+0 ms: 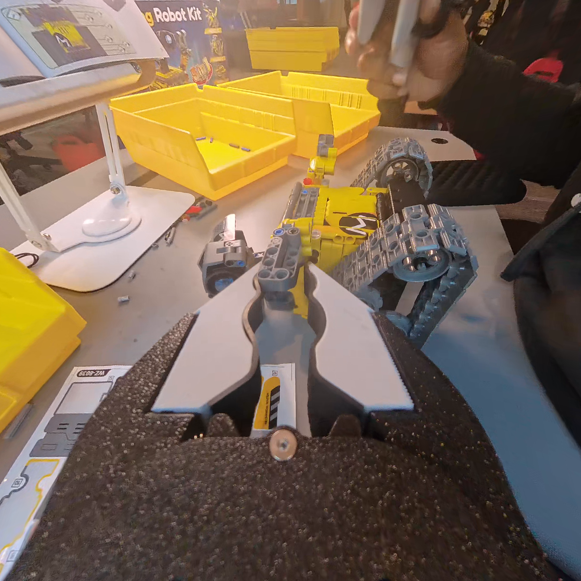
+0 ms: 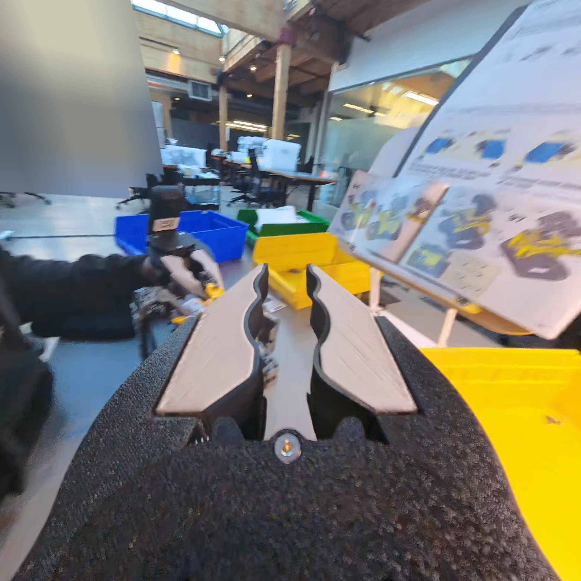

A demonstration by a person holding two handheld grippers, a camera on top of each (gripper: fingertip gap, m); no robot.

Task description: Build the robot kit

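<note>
A yellow brick-built tracked vehicle (image 1: pixel 342 213) with grey link tracks (image 1: pixel 408 239) lies on the grey table. My left gripper (image 1: pixel 284 273) is shut on a grey holed beam (image 1: pixel 279 254) at the vehicle's near end. A grey and black motor block (image 1: pixel 223 251) lies just left of it. My right gripper (image 2: pixel 286 267) is open and empty, raised above the table. It shows blurred in a hand at the top right of the left wrist view (image 1: pixel 386 31). The left gripper also shows in the right wrist view (image 2: pixel 191 273), at the vehicle.
Yellow bins (image 1: pixel 201 138) stand behind the vehicle, one (image 1: pixel 28 314) at the left. A white stand (image 1: pixel 94 226) holds an open manual (image 2: pixel 471 220). A sticker sheet (image 1: pixel 56 418) lies near. Blue (image 2: pixel 213 232) and green (image 2: pixel 283 226) bins stand beyond. Small loose parts lie about. One gripper's finger ends stand about 25 cm off the other's.
</note>
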